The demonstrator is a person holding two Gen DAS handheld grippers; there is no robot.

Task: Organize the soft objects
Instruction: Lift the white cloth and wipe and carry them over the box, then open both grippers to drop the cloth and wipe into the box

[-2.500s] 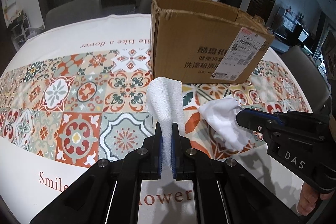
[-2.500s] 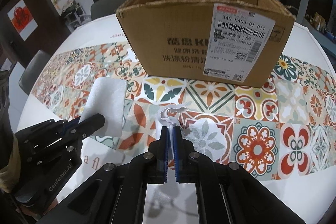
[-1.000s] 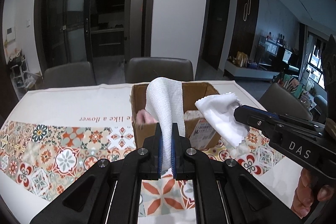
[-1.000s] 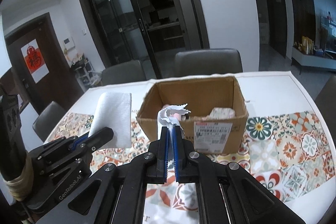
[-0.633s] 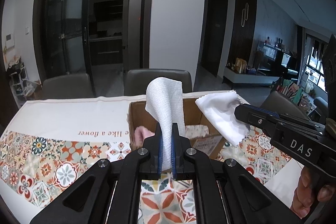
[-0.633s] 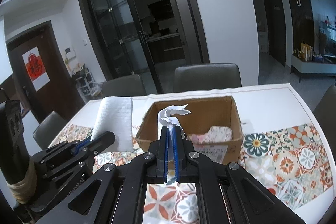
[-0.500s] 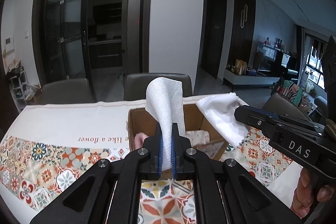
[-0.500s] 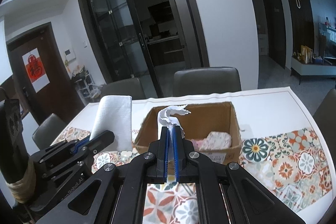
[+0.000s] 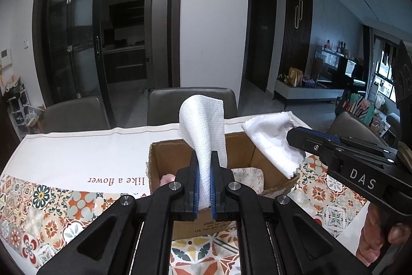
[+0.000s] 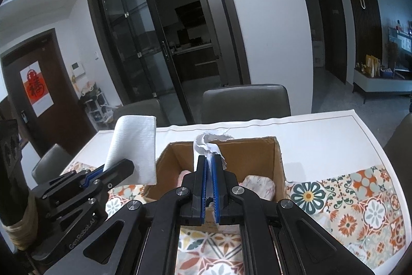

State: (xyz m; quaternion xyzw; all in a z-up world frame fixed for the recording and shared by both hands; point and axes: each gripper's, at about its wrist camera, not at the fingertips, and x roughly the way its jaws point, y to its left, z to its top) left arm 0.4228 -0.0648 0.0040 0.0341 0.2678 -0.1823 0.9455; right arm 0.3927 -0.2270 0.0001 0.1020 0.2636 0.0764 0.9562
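Your left tool [image 9: 204, 187] is clenched on a white waffle-textured cloth [image 9: 203, 130], whose free end stands up above the fingers and folds over toward the open cardboard box [image 9: 159, 161]. That box sits on the worktop [image 9: 77, 153], which wears a white cloth with a band of patterned tiles, and your left tool hangs over the box's near wall. Your right tool [image 10: 209, 187] is likewise clamped shut, gripping a thin white cloth with a ragged edge [image 10: 209, 143]; in the left wrist view this cloth [image 9: 270, 138] drapes from the right tool [image 9: 298, 134] above the box's right-hand corner. In the right wrist view the left tool [image 10: 123, 168] and its waffle cloth [image 10: 135, 148] sit just left of the box [image 10: 279, 161], near its left corner. Inside the box lie a pale floral-printed soft bundle [image 10: 257, 184] toward the right side and something pink [image 9: 166, 178] toward the left, mostly hidden behind the tool fingers. Beyond the box, on the far side of the worktop, stand grey chairs [image 9: 190, 102].
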